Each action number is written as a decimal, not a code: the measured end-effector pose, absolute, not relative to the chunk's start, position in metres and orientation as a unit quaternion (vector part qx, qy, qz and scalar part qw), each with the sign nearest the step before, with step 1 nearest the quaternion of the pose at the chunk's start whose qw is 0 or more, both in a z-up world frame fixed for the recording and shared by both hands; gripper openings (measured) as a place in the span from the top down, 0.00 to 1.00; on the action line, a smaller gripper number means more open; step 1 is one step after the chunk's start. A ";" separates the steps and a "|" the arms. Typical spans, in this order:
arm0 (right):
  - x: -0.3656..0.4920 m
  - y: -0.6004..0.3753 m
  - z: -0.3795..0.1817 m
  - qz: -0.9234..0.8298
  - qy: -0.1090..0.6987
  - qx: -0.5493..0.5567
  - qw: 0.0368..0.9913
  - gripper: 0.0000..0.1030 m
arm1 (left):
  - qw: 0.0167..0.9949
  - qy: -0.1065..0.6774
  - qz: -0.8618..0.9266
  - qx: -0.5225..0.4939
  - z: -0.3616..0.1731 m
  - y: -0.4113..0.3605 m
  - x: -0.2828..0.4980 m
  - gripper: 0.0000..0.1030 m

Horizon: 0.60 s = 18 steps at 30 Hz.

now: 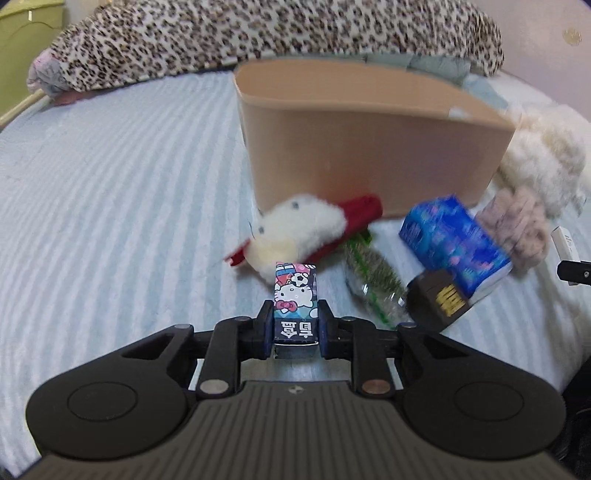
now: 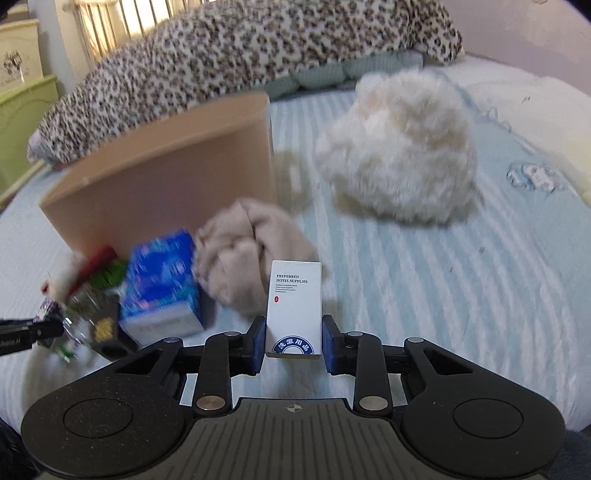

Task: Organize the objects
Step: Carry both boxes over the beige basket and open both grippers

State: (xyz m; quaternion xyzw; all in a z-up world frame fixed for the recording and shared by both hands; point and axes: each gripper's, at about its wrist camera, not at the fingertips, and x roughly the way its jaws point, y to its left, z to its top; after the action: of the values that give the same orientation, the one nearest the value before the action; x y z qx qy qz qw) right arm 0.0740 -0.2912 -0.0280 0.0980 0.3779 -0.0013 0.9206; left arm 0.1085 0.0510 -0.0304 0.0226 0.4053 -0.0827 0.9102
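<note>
My left gripper (image 1: 296,325) is shut on a small Hello Kitty box (image 1: 296,295) and holds it above the bed. My right gripper (image 2: 293,338) is shut on a white hotel supplies box (image 2: 294,306). A tan bin (image 1: 369,147) stands on the bed ahead; it also shows in the right wrist view (image 2: 166,173). In front of it lie a white plush toy with red parts (image 1: 299,229), a clear plastic bottle (image 1: 373,284), a blue tissue pack (image 1: 454,240), a dark box (image 1: 439,299) and a beige cloth (image 2: 247,243).
A fluffy cream plush (image 2: 399,147) lies right of the bin. A leopard-print blanket (image 1: 258,33) runs along the back of the striped bedspread (image 1: 110,203). A green cabinet (image 2: 22,122) stands at the far left.
</note>
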 end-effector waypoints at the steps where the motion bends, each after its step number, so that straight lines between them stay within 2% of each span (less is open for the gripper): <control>1: 0.074 -0.292 -0.022 0.001 0.369 0.098 0.924 0.72 | 0.915 0.396 -0.082 0.017 -0.022 0.053 0.109 0.76; 9: 0.104 -0.279 0.032 0.030 0.297 0.073 0.951 0.72 | 0.944 0.321 -0.079 0.021 0.038 0.037 0.127 0.76; 18: 0.166 -0.239 0.062 0.059 0.257 0.051 0.963 0.72 | 0.952 0.289 -0.089 0.040 0.062 -0.003 0.203 0.76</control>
State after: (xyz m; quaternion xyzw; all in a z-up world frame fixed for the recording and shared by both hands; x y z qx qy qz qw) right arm 0.1657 -0.2392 0.0618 0.0510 0.2567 0.0588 0.9633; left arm 0.2026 -0.0026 0.0622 0.0399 0.2890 -0.0893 0.9523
